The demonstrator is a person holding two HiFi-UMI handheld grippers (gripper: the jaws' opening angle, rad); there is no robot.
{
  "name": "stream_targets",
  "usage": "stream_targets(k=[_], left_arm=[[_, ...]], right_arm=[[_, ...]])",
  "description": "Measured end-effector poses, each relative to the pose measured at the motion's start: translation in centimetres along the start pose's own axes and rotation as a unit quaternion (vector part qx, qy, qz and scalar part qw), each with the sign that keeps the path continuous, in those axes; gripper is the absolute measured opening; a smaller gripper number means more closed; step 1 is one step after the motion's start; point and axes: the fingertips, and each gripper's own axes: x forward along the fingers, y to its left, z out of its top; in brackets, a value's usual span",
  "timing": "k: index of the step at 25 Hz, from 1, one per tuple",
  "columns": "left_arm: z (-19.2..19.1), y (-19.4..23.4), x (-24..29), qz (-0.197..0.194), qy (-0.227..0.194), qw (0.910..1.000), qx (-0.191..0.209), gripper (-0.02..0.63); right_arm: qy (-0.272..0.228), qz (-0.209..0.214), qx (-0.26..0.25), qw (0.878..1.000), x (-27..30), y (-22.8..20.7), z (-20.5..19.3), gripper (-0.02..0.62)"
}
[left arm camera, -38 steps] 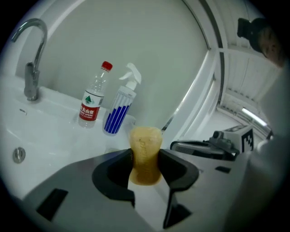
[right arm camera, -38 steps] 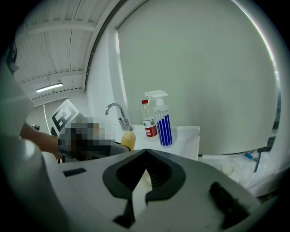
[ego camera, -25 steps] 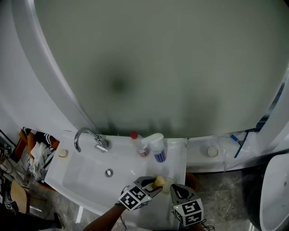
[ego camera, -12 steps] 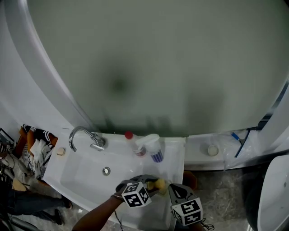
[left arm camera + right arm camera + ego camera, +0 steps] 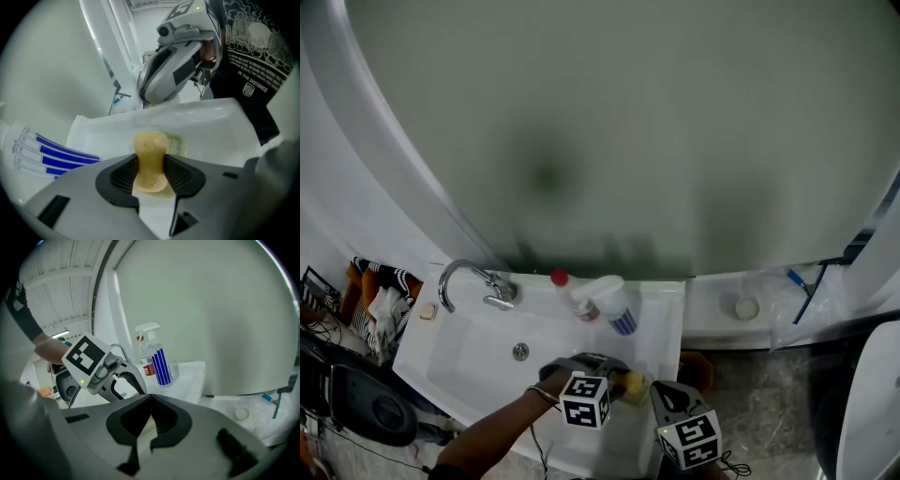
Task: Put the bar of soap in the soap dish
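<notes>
Bar of soap [image 5: 150,157], pale yellow, rounded, in left gripper [image 5: 150,174] jaws

One white rectangular ceramic sink [image 5: 459,347] carries one curved chrome tap [image 5: 464,277], one round metal drain [image 5: 520,352] and two bottles: a white spray bottle with blue stripes [image 5: 614,305] and a red-capped bottle [image 5: 567,289]. There is one pale yellow bar of soap [image 5: 150,159]. Two grey grippers show, the left gripper [image 5: 616,375] and the right gripper [image 5: 150,404].
</notes>
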Motion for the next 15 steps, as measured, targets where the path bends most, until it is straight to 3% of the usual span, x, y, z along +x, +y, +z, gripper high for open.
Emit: stream_targets(k=[6,15], left_arm=[[-0.2,-0.9,0.9,-0.031,0.032,0.9966,0.069,0.184],[0.0,-1.1,1.5,-0.065,0.049,0.9918,0.098,0.186]], right_arm=[[-0.008,0.000,0.008,1.000,0.5,-0.5,-0.4,0.011],[-0.003,0.012,0.015,1.000,1.0,-0.4,-0.7,0.011]])
